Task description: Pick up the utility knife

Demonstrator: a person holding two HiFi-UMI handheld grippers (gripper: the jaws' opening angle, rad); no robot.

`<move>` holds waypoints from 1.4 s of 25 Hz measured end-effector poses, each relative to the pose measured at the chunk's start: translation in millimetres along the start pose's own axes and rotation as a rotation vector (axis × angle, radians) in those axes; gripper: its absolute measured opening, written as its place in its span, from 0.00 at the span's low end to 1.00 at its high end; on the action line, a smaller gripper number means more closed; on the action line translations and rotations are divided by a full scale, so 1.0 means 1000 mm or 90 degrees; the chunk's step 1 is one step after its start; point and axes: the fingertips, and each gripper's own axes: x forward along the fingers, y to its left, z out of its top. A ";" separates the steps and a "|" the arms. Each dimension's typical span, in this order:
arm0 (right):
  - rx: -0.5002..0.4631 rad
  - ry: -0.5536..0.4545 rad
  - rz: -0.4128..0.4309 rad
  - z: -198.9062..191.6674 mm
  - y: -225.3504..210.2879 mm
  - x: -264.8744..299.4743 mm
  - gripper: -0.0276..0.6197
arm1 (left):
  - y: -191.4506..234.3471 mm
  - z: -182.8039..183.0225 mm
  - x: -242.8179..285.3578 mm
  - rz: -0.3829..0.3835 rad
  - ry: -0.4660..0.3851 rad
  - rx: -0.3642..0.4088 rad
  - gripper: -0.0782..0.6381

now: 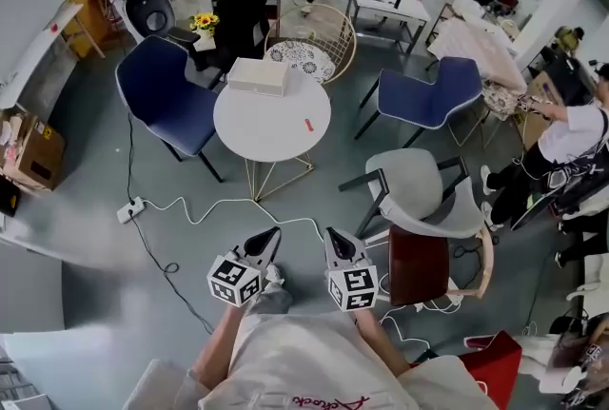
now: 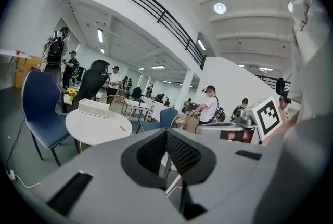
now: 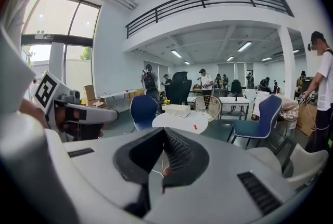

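Observation:
The utility knife [image 1: 308,125] is a small red item lying on the right part of a round white table [image 1: 249,127], well ahead of both grippers. It also shows small and red in the left gripper view [image 2: 123,128] and in the right gripper view [image 3: 195,127]. My left gripper [image 1: 270,238] and right gripper [image 1: 334,238] are held side by side over the grey floor, a good way short of the table. Both point toward it. In each gripper view the jaws stand together, left gripper [image 2: 166,134] and right gripper [image 3: 164,135], with nothing between them.
A white box [image 1: 257,75] sits at the table's far edge. Blue chairs [image 1: 169,94] [image 1: 433,94] flank the table, with a wire chair [image 1: 319,37] behind it. A grey chair [image 1: 419,194] stands near right. A white cable and power strip [image 1: 130,208] cross the floor. People stand further off.

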 end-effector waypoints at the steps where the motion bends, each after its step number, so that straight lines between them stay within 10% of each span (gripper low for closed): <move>1: -0.002 0.000 -0.002 0.006 -0.001 0.008 0.07 | 0.008 0.005 0.003 -0.002 -0.001 -0.001 0.13; 35: 0.024 0.018 -0.061 0.044 -0.065 0.170 0.07 | 0.152 0.054 0.112 -0.034 0.034 -0.009 0.13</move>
